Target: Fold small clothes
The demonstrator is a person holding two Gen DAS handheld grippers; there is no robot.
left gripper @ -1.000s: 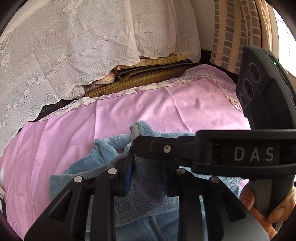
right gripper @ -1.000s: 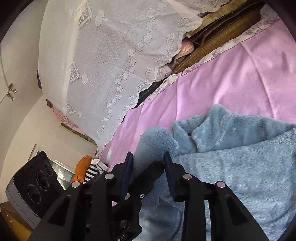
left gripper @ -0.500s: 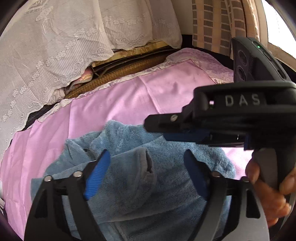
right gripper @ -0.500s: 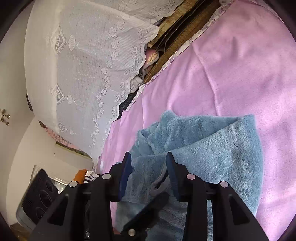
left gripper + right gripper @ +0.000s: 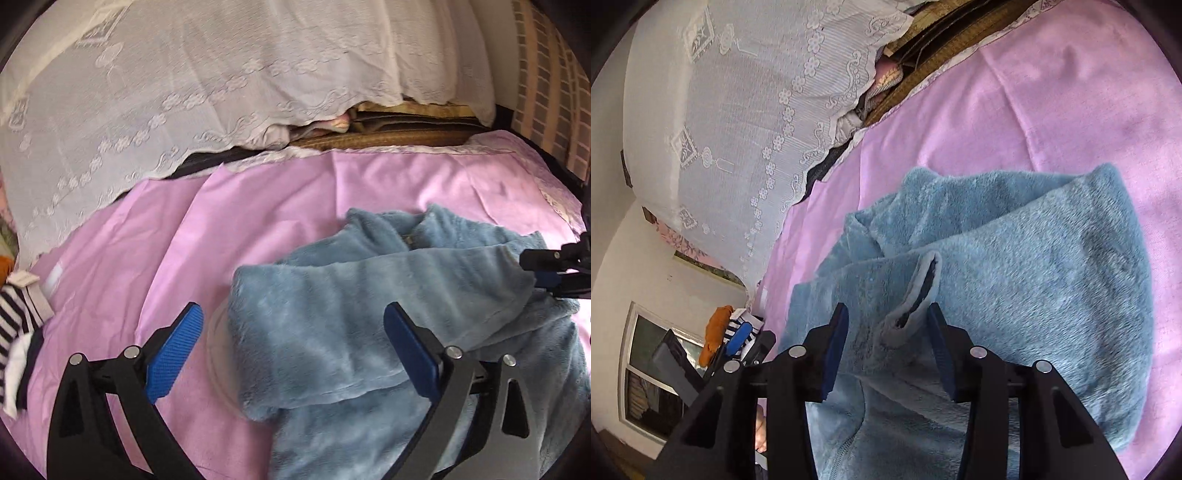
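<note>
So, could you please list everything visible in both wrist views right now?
fleece garment: one, blue, partly folded on the sheet, a cuff between the right pads
bed sheet: one, pink, under the garment
lace cover: one, white, draped behind the sheet
striped clothing: one, black and white, at the sheet's left edge
orange item: one, beside the stripes
window: one, white frame
left gripper: open, jaws just opened, holding nothing
right gripper: open, jaws just opening
</note>
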